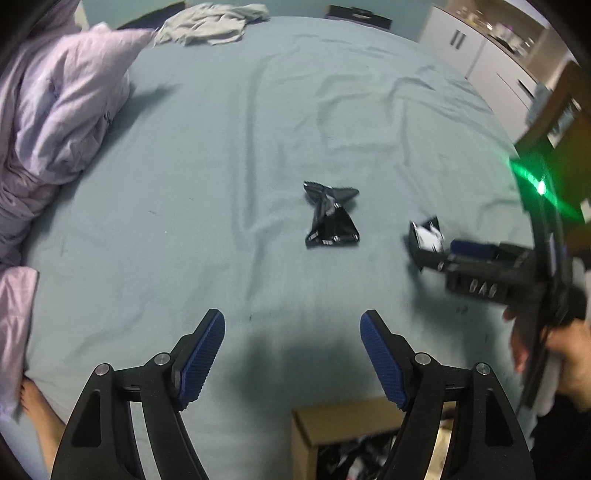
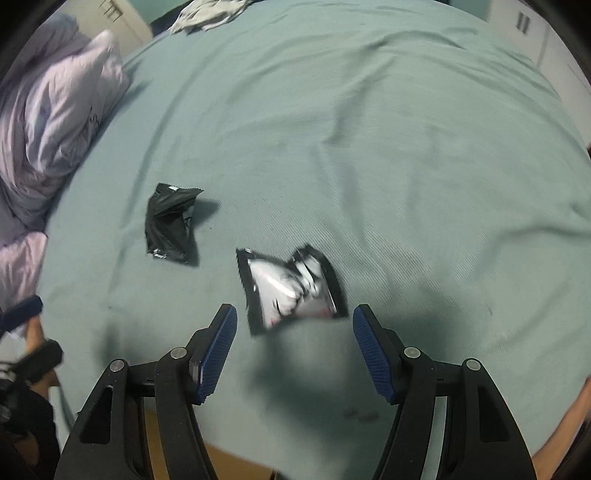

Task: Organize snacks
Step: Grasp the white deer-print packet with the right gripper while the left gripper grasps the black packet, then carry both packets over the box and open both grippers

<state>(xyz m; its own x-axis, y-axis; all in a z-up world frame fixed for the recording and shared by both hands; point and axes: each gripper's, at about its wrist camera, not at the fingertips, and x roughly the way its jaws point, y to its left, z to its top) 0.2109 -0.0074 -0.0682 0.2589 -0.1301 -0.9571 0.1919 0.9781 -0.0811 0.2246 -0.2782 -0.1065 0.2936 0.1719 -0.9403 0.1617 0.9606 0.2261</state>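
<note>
Two snack packets lie on the teal bed sheet (image 1: 221, 184). A crumpled black packet (image 1: 331, 218) sits mid-bed, ahead of my open left gripper (image 1: 292, 321); it also shows in the right wrist view (image 2: 171, 225). A black-and-white packet (image 2: 291, 288) lies just ahead of my open right gripper (image 2: 294, 317), between the lines of its fingers and not held. In the left wrist view the right gripper (image 1: 428, 243) is blurred at the right, right at that packet (image 1: 427, 233).
A cardboard box (image 1: 343, 421) with dark packets inside stands below the bed's near edge. A lilac duvet (image 1: 55, 110) is heaped at the left. Grey clothing (image 1: 210, 26) lies at the far edge. White cabinets (image 1: 480, 55) stand at the far right.
</note>
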